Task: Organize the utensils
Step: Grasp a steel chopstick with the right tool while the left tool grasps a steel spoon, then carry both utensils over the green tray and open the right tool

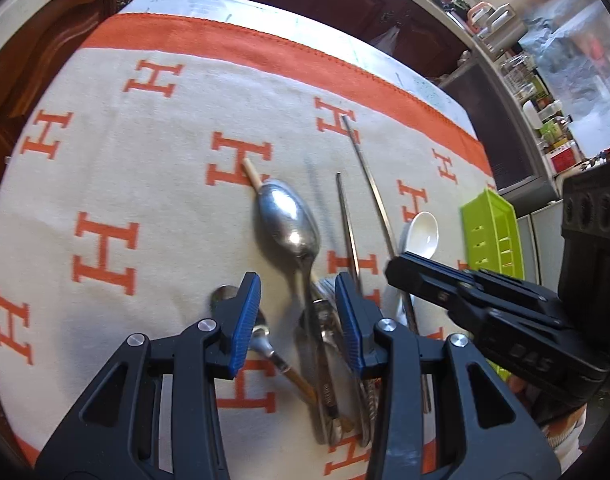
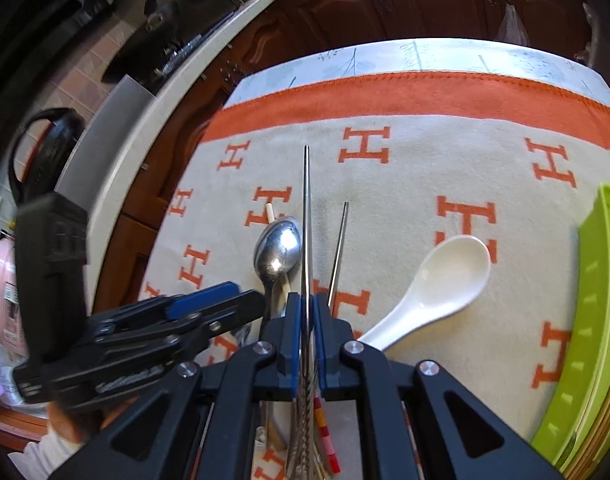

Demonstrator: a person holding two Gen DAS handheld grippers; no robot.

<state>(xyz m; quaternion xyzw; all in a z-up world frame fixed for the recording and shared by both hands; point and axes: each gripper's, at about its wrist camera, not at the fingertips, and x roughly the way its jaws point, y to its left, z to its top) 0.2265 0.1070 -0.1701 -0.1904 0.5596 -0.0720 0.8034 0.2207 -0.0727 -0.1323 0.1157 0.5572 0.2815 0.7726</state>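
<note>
A pile of utensils lies on the H-patterned cloth (image 1: 145,184): a large metal spoon (image 1: 289,220), a small metal spoon (image 1: 225,300), a wooden chopstick (image 1: 251,172), a metal chopstick (image 1: 347,220) and a white ceramic spoon (image 1: 421,234). My left gripper (image 1: 297,308) is open above the handles of the pile. My right gripper (image 2: 307,320) is shut on a long metal chopstick (image 2: 306,208), which points away from me; it also shows in the left wrist view (image 1: 369,176). The white spoon (image 2: 437,288) lies right of it.
A lime green utensil tray (image 2: 589,320) stands at the right edge of the cloth; it also shows in the left wrist view (image 1: 491,232). Dark wooden cabinets (image 2: 385,4) and a countertop run beyond the table's far edge.
</note>
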